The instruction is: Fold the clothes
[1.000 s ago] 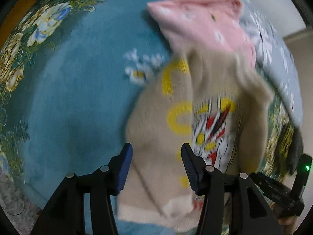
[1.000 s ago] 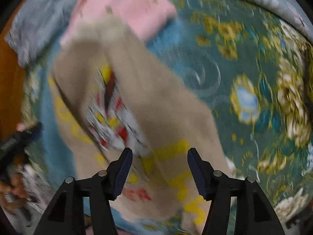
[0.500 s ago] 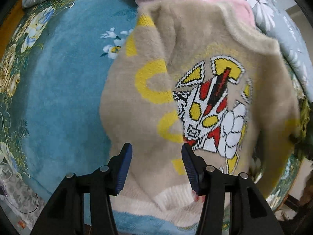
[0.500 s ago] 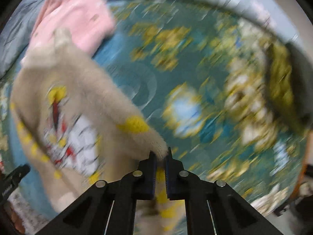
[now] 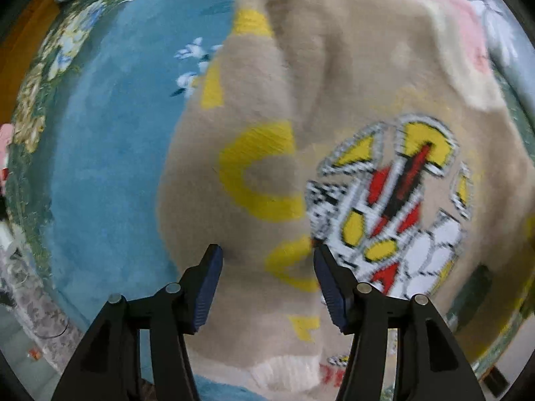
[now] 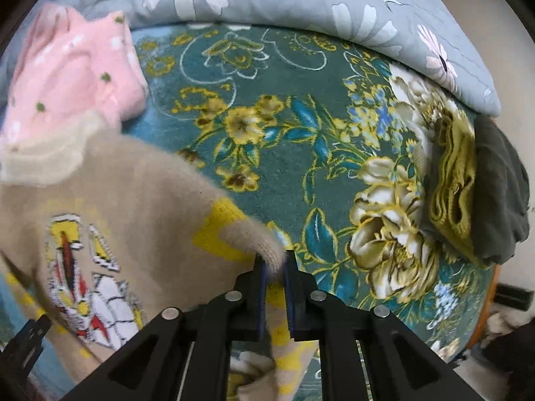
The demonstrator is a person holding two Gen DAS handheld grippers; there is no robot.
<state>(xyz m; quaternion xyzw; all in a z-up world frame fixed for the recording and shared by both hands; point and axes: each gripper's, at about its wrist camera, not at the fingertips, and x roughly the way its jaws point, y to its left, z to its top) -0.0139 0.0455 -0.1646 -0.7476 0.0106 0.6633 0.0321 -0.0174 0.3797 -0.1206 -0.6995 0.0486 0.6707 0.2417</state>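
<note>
Beige sweater (image 5: pixel 334 107) lies spread on the floral bedspread (image 6: pixel 301 133), its sleeve pinched in the right gripper (image 6: pixel 275 267) whose jaws are easing apart, left gripper (image 5: pixel 267 264) opening empty above the hem; soft, fuzzy, light, likely droops, best gripped at seams or cuffs.

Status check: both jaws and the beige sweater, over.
Right gripper pinching the beige sweater sleeve, jaws easing open. Left gripper opening above sweater's body, nothing pinched. Pink garment touching the collar end.
</note>
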